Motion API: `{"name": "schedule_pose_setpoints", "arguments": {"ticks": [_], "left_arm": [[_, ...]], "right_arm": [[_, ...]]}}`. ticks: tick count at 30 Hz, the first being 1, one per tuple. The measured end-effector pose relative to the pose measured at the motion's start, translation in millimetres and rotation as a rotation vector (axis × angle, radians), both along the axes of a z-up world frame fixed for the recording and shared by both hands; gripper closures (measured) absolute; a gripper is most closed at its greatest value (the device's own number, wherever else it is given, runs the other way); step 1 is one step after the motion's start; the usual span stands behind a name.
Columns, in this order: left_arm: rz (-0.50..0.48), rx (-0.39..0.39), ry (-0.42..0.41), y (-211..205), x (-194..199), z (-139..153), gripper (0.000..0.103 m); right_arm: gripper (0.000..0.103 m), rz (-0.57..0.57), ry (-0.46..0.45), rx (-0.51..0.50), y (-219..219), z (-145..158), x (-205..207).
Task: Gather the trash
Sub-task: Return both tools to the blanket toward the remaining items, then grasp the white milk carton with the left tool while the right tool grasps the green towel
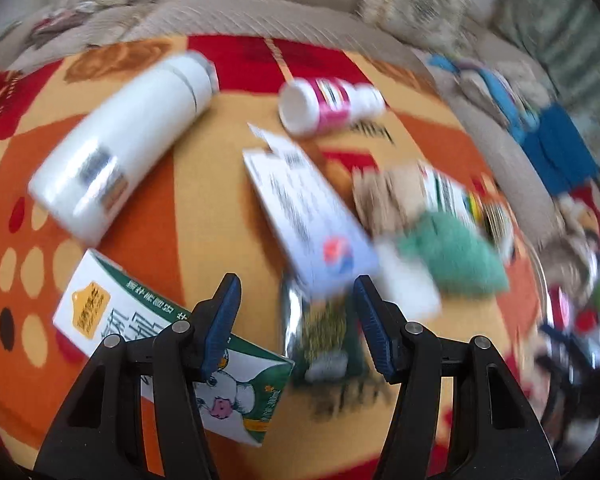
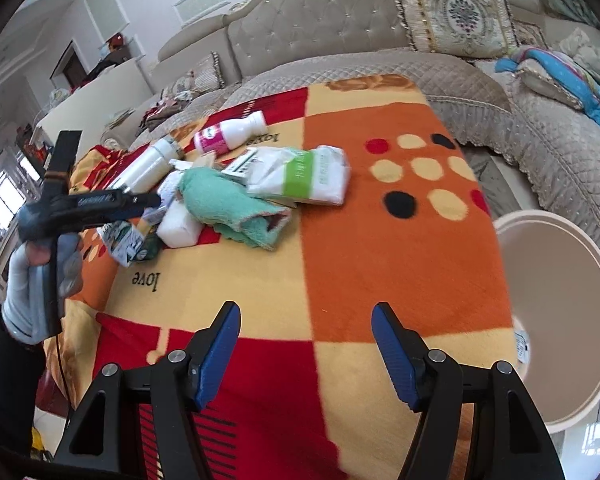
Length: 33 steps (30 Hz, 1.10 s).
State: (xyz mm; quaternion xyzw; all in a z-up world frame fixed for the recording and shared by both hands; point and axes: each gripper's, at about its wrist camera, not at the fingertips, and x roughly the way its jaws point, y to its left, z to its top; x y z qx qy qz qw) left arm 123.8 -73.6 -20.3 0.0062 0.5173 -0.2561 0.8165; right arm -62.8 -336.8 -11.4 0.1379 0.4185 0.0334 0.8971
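Trash heaped on blanket-covered table [image 2: 380, 248]: white bottle [image 1: 116, 152], milk carton [image 1: 172, 344], green cloth [image 1: 452, 256]. Left gripper [image 1: 296, 320] poised above, fingers parted, empty. Right gripper [image 2: 306, 354] likewise, beside beige bin [image 2: 560, 320].

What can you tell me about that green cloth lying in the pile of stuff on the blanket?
The green cloth is a mint terry towel, soft and fuzzy, with a wavy edge. It lies crumpled and loosely folded in the pile of trash on the patterned blanket. It leans against a white block and overlaps the edge of a white packet with a green stripe. In the left wrist view it is blurred. No claw touches it.
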Motion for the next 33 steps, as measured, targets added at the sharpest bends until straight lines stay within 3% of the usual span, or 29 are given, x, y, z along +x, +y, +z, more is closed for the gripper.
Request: {"name": "schedule_pose_setpoints", "arguments": {"ticks": [6, 12, 16, 19, 21, 28, 30, 33], "left_arm": [[-0.074, 0.037, 0.045, 36.7, -40.4, 3.5, 0.046], [-0.026, -0.047, -0.009, 68.3, -69.3, 29.6, 0.043], [0.098, -0.053, -0.059, 87.2, -74.1, 39.2, 0.035], [0.224, -0.027, -0.079, 98.0, -69.9, 34.1, 0.034], [0.309, -0.035, -0.068, 103.8, -65.7, 27.1, 0.034], [0.500, -0.035, -0.019, 116.4, -46.9, -6.1, 0.030], [0.510, -0.034, -0.005, 114.5, -42.2, -13.1, 0.030], [0.511, -0.013, -0.001, 110.9, -38.1, -20.4, 0.030]], "right_arm": [[0.037, 0.069, -0.010, 0.000, 21.2, 0.1, 15.3], [0.037, 0.166, -0.047, -0.062, 48.8, 12.9, 54.7], [0.037, 0.254, -0.071, -0.174, 71.8, 21.8, 80.8], [0.024, 0.299, -0.083, -0.259, 85.0, 22.8, 102.2], [0.024, 0.321, -0.052, -0.299, 90.4, 17.3, 117.1], [0.024, 0.346, -0.007, -0.330, 97.7, -5.6, 133.6], [0.027, 0.324, -0.013, -0.295, 94.2, -8.8, 132.8], [0.042, 0.299, -0.019, -0.254, 90.6, -8.8, 129.9]]}}
